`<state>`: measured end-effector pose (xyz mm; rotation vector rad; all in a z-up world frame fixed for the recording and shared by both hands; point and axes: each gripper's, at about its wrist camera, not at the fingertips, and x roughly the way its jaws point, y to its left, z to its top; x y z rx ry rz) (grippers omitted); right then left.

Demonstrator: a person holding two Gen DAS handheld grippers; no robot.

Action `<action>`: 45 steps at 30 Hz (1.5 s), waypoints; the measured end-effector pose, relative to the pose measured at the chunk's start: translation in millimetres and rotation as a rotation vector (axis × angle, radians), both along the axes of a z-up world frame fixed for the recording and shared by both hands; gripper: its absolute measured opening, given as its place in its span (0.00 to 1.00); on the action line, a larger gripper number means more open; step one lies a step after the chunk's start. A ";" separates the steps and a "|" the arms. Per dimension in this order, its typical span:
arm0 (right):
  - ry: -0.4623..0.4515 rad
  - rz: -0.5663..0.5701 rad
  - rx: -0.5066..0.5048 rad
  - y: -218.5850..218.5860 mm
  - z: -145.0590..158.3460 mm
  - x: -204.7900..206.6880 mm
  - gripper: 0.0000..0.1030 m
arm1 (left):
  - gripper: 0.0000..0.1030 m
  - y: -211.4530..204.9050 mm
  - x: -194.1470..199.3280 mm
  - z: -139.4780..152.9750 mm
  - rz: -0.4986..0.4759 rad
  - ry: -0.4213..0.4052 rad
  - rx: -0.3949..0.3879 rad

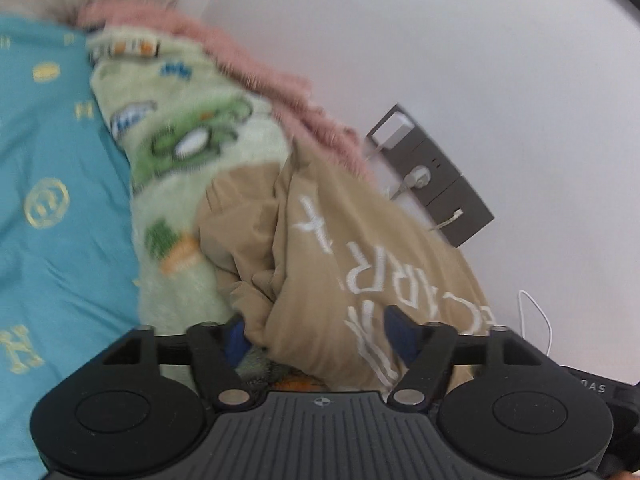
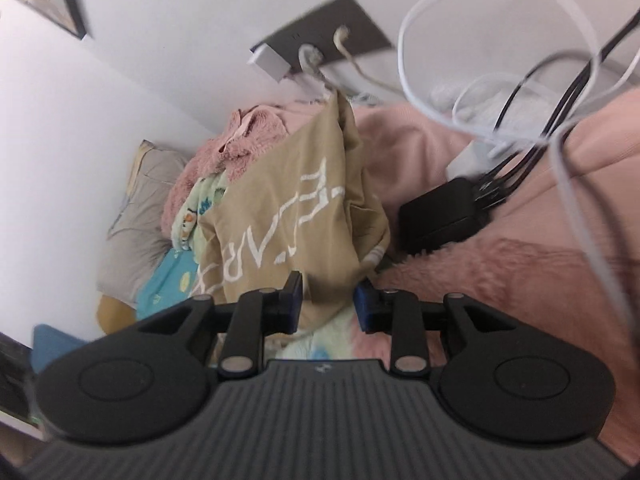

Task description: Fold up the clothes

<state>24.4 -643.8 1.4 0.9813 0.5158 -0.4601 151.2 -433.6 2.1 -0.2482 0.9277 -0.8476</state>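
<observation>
A tan garment with white lettering [image 1: 320,248] lies bunched on a pile of clothes on a bed; it also shows in the right wrist view [image 2: 288,208]. My left gripper [image 1: 320,338] is open, its blue-padded fingers either side of the garment's near folds. My right gripper [image 2: 327,304] is open, with the garment's lower edge hanging between its fingers. Under and beside the tan garment lie a pale green fleece with cartoon prints [image 1: 180,152] and a pink fuzzy garment [image 1: 256,68].
A teal bedsheet with gold motifs [image 1: 52,200] lies left. A grey wall socket panel [image 1: 432,176] with plugs sits on the white wall. In the right wrist view, a black charger [image 2: 444,216] and white and black cables [image 2: 568,152] lie on pink bedding [image 2: 500,280]. A grey pillow [image 2: 140,220] lies left.
</observation>
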 end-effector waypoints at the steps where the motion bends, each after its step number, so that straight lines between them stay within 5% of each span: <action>1: 0.006 -0.002 -0.005 2.0 6.1 -5.1 0.52 | 0.83 4.6 -5.7 10.5 0.006 -0.023 0.010; 2: -0.006 0.005 -0.027 7.1 15.1 -11.5 0.64 | 0.85 10.0 -12.4 22.2 0.013 -0.055 0.018; 3: -0.022 0.008 -0.069 14.6 27.3 -18.3 0.89 | 0.91 15.7 -18.9 33.8 0.016 -0.092 0.020; 4: -0.038 0.012 -0.110 22.1 39.5 -25.0 0.97 | 0.96 23.7 -27.9 46.8 0.019 -0.130 0.017; 13: -0.117 0.070 -0.446 110.1 119.3 -80.2 0.96 | 1.00 108.9 -116.6 141.3 0.073 -0.379 -0.005; 20: -0.155 0.101 -0.655 178.6 155.7 -122.2 0.96 | 1.00 170.1 -183.2 175.7 0.098 -0.545 0.024; 28: -0.193 0.084 -0.787 242.8 150.0 -167.2 0.96 | 1.00 222.1 -255.8 163.9 0.140 -0.701 0.041; 45: -0.162 0.061 -0.867 289.4 95.1 -188.3 0.96 | 1.00 259.6 -297.1 114.7 0.171 -0.720 0.044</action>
